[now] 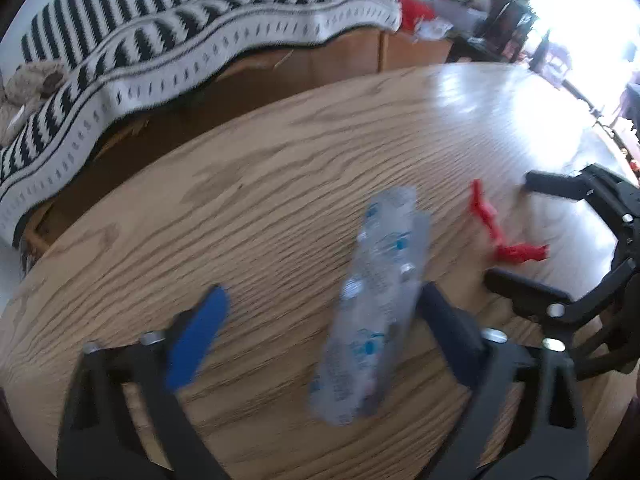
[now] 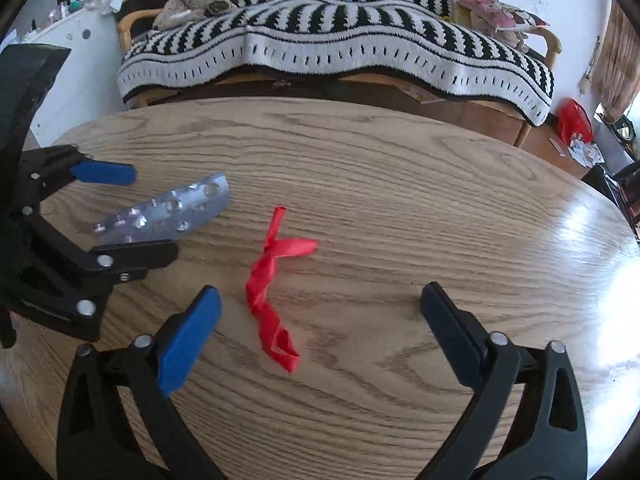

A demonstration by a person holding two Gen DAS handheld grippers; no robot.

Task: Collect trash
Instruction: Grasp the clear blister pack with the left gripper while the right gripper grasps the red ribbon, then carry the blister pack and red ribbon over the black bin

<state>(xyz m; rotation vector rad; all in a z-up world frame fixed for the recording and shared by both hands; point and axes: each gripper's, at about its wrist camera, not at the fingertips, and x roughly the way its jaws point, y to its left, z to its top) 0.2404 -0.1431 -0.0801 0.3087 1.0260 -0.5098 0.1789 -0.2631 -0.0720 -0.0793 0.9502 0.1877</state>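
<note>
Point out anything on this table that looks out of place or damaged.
Two bits of litter lie on the wooden table: an empty pill blister pack, its pockets punched out, between the open left gripper fingers, and a crumpled, twisted red ribbon ahead of the open right gripper.

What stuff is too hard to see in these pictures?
- Blister pack: blurred in the left wrist view, so its print is unreadable.
- Whether the pack touches the left gripper's right finger: unclear, blur.
- Right gripper: cut off by the left view's edge.
- Window area: washed out by glare in both views.
- Clutter beside the couch: too small.
- Ribbon: clear.
</note>
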